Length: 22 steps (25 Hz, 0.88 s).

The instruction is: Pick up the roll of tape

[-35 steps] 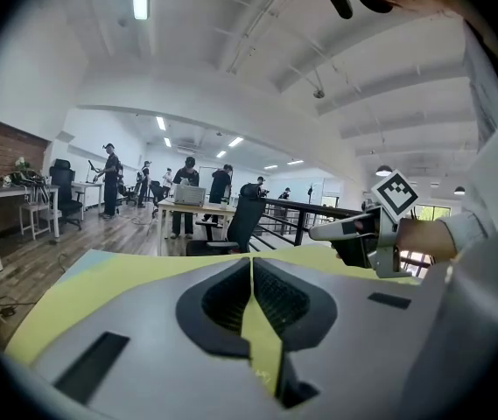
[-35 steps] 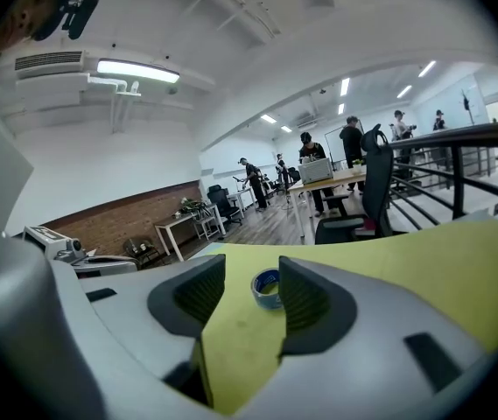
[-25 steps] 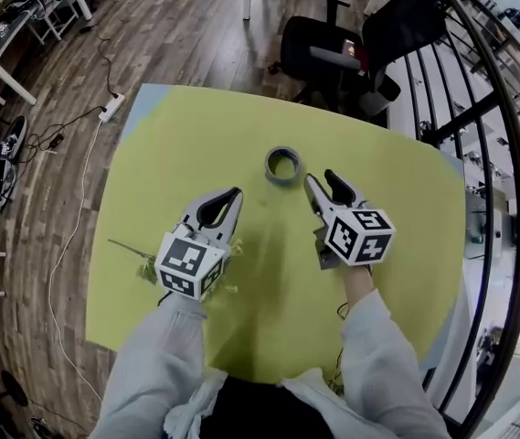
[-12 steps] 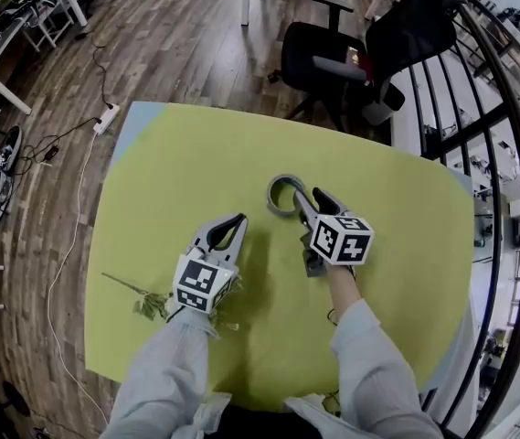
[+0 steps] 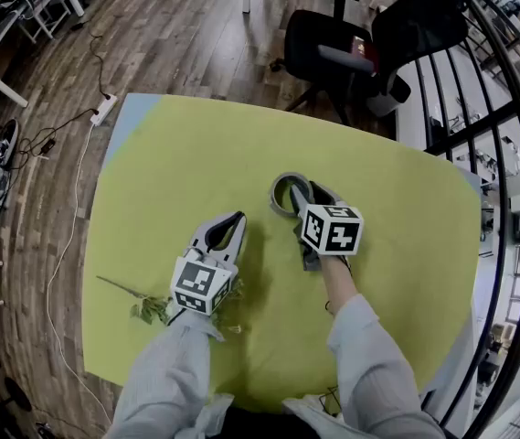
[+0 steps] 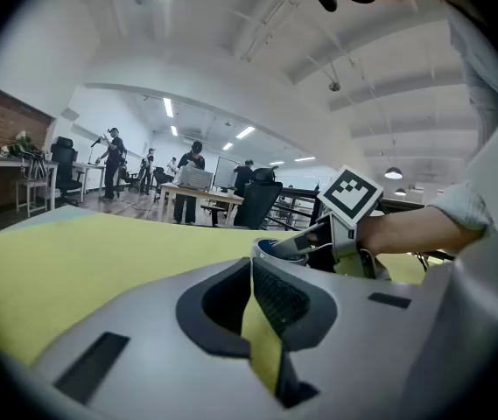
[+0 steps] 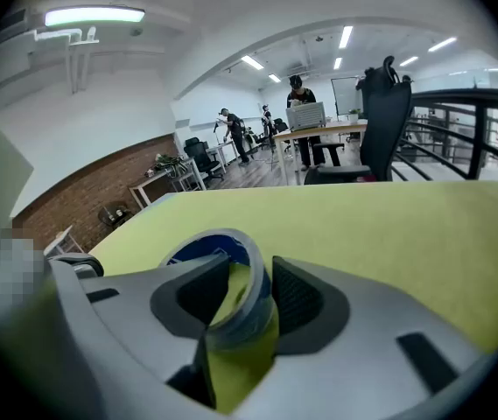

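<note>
Your right claw (image 5: 302, 195), jaws wide but just closing, straddled the 4 o'clock wall of the tape roll (image 7: 254, 256), which is probably light and stiff: a good pinch point.

tape roll (image 5: 276, 197) partly behind right tongs (image 5: 307, 196)

tape roll (image 5: 276, 190) on table (image 5: 177, 154), sprig (image 5: 145, 308) at left

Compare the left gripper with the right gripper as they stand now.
Jaws: the left gripper's meet at the tips with nothing between them. The right gripper's stand apart and have just been closing.
Place: the right gripper straddles the wall of the roll of tape, with one jaw inside the ring. The left gripper is beside it, over bare yellow table.
Shared: both are grey and hand-held over the same table.
</note>
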{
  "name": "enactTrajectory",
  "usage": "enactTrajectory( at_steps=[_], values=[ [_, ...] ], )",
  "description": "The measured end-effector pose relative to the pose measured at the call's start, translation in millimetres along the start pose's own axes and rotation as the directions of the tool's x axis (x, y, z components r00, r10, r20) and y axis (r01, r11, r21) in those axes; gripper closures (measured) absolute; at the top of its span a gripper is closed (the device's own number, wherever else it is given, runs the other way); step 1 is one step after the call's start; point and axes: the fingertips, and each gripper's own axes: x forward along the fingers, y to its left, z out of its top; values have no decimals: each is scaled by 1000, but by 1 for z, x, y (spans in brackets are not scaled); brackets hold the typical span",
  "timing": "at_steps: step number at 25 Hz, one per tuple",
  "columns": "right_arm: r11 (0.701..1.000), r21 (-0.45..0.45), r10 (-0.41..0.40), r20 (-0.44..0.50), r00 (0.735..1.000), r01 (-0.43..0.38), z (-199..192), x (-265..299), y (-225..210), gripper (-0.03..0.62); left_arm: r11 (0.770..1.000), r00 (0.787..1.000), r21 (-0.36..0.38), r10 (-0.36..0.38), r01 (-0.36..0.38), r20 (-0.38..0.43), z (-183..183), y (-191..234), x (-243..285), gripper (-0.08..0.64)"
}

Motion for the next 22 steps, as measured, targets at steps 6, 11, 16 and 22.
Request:
enactTrajectory(
  at_steps=[6,11,16,22],
  values=[
    [1000,18,-13,5,1000,13,2,-3,-3,486,1000,1000,6,-2,2,11,6,-3,1,538],
    [1000,-7,-27,15,1000,28,2,-12,0,492,1000,1000,22,-7,6,27,18,-5,-5,538],
    [1000,6,-19,52,998,18,9,-33,6,495,998,999,59,-15,12,50,36,-18,-16,538],
    [1000,-1,-6,103,995,6,20,-70,15,495,993,997,114,-26,18,67,61,-37,-35,538]
  ],
)
